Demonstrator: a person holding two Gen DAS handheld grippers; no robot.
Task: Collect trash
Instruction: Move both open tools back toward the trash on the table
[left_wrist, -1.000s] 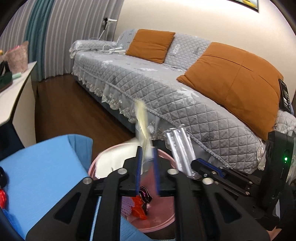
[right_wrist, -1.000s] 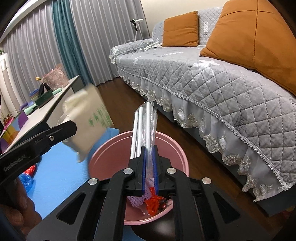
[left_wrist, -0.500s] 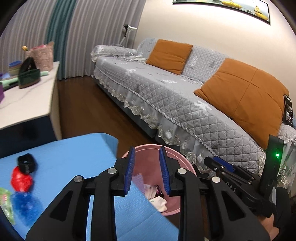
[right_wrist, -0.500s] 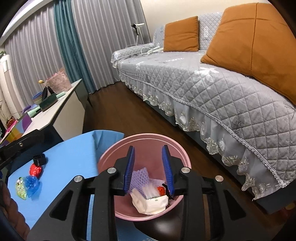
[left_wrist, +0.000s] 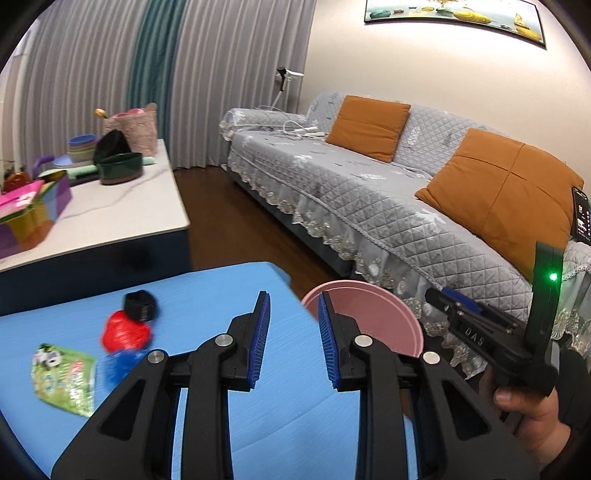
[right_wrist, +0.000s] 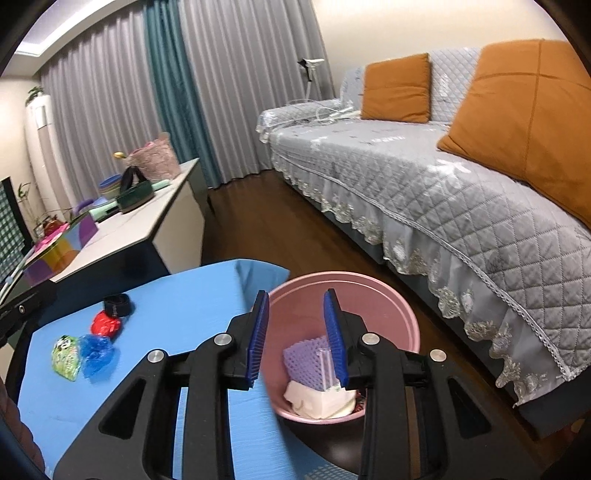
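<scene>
- Left wrist view: the left hand-held gripper (left_wrist: 293, 341) stands with its blue pads parted and nothing between them, over the near edge of the blue table (left_wrist: 207, 295).
- On that table, well to the left of the gripper, lie a black band (left_wrist: 140, 305), a red crumpled wrapper (left_wrist: 125, 335) touching it, a blue wrapper (left_wrist: 116, 365) just below the red one, and a green snack packet (left_wrist: 64, 378) beside them.
- A pink bin (left_wrist: 369, 314) stands on the floor just past the table's right edge, near the grey quilted sofa (left_wrist: 369, 195).
- At the right of this view a hand (left_wrist: 532, 417) holds the right hand-held gripper's black body.
- Right wrist view: the right hand-held gripper (right_wrist: 297, 341) has just been opening; its pads are apart and empty, above the rim of the pink bin (right_wrist: 406, 314).
- Inside the bin lie a purple foam net (right_wrist: 306, 363), a clear plastic tube (right_wrist: 327, 367) leaning on it, and a white packet (right_wrist: 321, 402) at the bottom.
- The four loose items stay on the blue table, left of the bin.
</scene>
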